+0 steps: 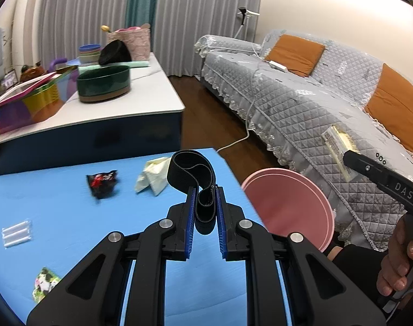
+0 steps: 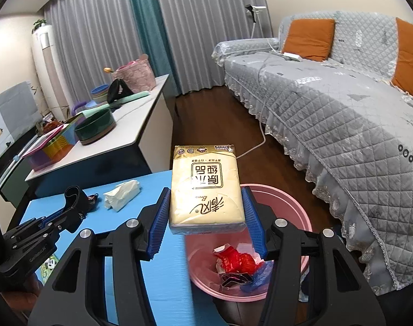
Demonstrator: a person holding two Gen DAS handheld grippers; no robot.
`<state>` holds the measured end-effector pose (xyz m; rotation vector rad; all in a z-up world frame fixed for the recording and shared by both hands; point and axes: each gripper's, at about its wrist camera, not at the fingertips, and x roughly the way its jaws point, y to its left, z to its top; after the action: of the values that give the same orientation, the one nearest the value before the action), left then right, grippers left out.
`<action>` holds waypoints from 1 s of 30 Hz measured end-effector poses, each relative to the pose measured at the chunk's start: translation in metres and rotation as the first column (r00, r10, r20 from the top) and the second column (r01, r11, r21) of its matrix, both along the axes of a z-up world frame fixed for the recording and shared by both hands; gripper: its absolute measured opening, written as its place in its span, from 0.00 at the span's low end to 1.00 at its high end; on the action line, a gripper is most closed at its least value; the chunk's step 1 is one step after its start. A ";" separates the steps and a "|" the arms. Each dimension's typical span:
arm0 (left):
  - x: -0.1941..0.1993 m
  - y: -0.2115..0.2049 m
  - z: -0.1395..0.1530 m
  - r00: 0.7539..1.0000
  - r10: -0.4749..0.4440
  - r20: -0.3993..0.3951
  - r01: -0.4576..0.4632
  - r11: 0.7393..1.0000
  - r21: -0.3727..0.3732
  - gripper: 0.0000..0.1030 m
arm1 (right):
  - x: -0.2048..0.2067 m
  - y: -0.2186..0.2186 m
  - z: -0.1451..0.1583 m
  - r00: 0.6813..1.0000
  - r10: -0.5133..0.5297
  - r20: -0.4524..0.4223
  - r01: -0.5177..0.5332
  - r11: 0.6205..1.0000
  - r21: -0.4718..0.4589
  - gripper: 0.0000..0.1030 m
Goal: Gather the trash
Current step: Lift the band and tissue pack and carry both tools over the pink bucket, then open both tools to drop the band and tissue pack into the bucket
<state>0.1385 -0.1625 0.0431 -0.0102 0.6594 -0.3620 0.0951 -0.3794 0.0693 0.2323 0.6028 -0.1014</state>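
Note:
My left gripper [image 1: 204,203] is shut on a black elastic band [image 1: 191,169] and holds it above the blue table [image 1: 70,212]; it also shows in the right wrist view [image 2: 75,212]. My right gripper [image 2: 206,212] is shut on a cream tissue pack [image 2: 205,187], held over the near rim of the pink bin [image 2: 296,209], which holds red and blue wrappers [image 2: 237,265]. On the table lie a crumpled tissue [image 1: 153,176], a black-red wrapper [image 1: 101,182], a clear packet of white sticks [image 1: 16,233] and a green packet [image 1: 44,284].
The pink bin [image 1: 288,206] stands on the floor off the table's right edge. A grey quilted sofa [image 2: 342,125] with orange cushions runs along the right. A white counter [image 1: 141,92] with a green pot, bowls and boxes stands behind the table. A white cable crosses the floor.

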 end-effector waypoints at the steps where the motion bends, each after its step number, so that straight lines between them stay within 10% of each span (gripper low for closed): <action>1: 0.001 -0.005 0.000 1.000 -0.010 0.000 0.010 1.000 -0.001 0.14 | 0.001 -0.004 -0.002 1.000 -0.014 -0.006 0.014 1.000 0.005 0.51; 30: 0.045 -0.103 -0.020 0.975 -0.222 -0.015 0.222 0.975 -0.015 0.14 | 0.018 -0.042 -0.028 0.986 -0.142 -0.092 0.137 0.989 -0.058 0.51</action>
<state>0.1832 -0.2658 0.0234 0.0486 0.6763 -0.5820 0.1128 -0.4215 0.0415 0.2207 0.6784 -0.2639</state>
